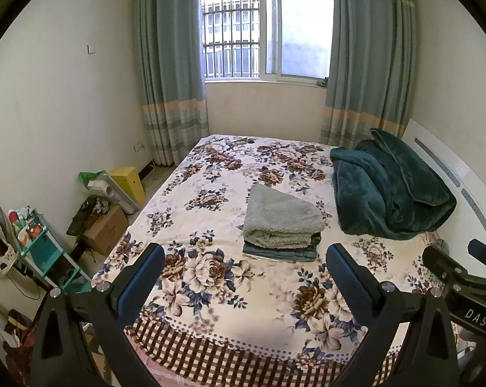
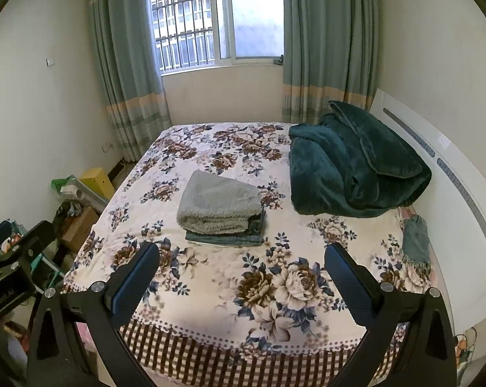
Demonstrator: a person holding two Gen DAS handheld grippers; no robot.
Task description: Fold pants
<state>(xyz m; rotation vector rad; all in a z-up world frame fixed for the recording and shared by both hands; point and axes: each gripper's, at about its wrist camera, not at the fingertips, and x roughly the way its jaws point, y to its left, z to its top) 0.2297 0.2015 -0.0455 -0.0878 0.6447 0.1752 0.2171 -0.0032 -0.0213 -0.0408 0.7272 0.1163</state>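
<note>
A folded stack lies in the middle of the floral bed point(image 1: 210, 174): fluffy grey pants point(image 1: 280, 217) on top of folded dark blue-green garments point(image 1: 280, 253). The stack also shows in the right wrist view, grey pants point(image 2: 220, 204) above the dark garments point(image 2: 226, 238). My left gripper point(image 1: 244, 259) is open and empty, held above the bed's near edge, short of the stack. My right gripper point(image 2: 241, 258) is open and empty, also near the foot of the bed point(image 2: 210, 148). The right gripper's body shows at the right of the left wrist view point(image 1: 462, 277).
A crumpled dark teal blanket point(image 1: 391, 187) lies against the white headboard point(image 1: 468, 174) at the right. A small grey-green cloth point(image 2: 415, 240) lies by the headboard. Boxes point(image 1: 107, 229), a yellow box point(image 1: 128, 182) and a teal shelf point(image 1: 46, 258) crowd the floor left of the bed.
</note>
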